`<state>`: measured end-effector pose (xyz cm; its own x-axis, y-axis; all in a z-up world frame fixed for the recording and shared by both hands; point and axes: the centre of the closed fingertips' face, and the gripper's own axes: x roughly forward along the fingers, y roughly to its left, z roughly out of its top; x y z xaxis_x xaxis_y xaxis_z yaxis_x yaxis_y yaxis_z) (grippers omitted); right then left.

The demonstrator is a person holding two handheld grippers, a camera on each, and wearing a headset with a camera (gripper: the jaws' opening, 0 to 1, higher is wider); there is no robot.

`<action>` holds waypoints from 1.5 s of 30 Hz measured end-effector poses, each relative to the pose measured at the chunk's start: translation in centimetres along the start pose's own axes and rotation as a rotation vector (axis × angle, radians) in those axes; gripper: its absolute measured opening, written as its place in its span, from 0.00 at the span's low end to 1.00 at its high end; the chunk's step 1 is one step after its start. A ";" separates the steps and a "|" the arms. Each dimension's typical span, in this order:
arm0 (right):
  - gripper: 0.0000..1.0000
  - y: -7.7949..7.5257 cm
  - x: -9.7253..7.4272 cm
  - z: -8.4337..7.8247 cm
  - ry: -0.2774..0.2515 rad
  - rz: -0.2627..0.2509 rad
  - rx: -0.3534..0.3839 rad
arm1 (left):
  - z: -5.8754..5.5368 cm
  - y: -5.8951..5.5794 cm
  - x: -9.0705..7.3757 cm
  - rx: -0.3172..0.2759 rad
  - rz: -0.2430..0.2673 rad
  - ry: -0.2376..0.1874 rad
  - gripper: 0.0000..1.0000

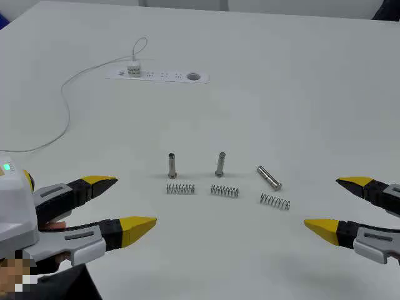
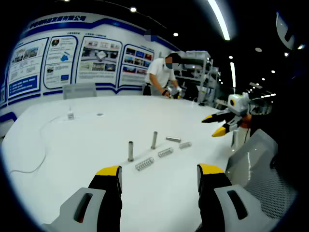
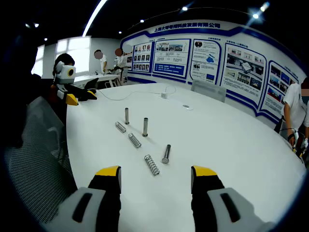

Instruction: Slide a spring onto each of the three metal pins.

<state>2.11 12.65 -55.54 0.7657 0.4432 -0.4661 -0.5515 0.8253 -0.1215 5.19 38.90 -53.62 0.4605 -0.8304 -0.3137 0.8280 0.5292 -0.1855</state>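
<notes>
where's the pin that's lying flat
In the head view the lying pin is the rightmost of the three, just right of the middle upright pin, with a spring in front of it, nearest the right gripper.

2 jaws are recorded on the left gripper and on the right gripper: black with yellow tips, on light grey slotted bodies. At lower left of the head view, dark clothing is noted.

Shiny metal pins (matt white table)
</notes>
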 end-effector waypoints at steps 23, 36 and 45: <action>0.42 -3.0 2.9 2.5 0.068 -0.021 -0.034 | -0.3 -0.1 0.0 0.019 0.002 0.018 0.63; 0.31 -4.1 7.1 2.9 0.158 -0.002 -0.047 | -0.3 0.0 0.0 0.033 0.010 0.020 0.63; 0.27 -3.9 9.9 2.2 0.238 0.012 -0.044 | -0.3 0.0 -0.1 0.039 0.013 0.022 0.62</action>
<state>12.58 14.56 -57.80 0.6620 0.3537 -0.6608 -0.5782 0.8020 -0.1499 5.07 39.02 -53.88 0.4646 -0.8192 -0.3364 0.8339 0.5325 -0.1452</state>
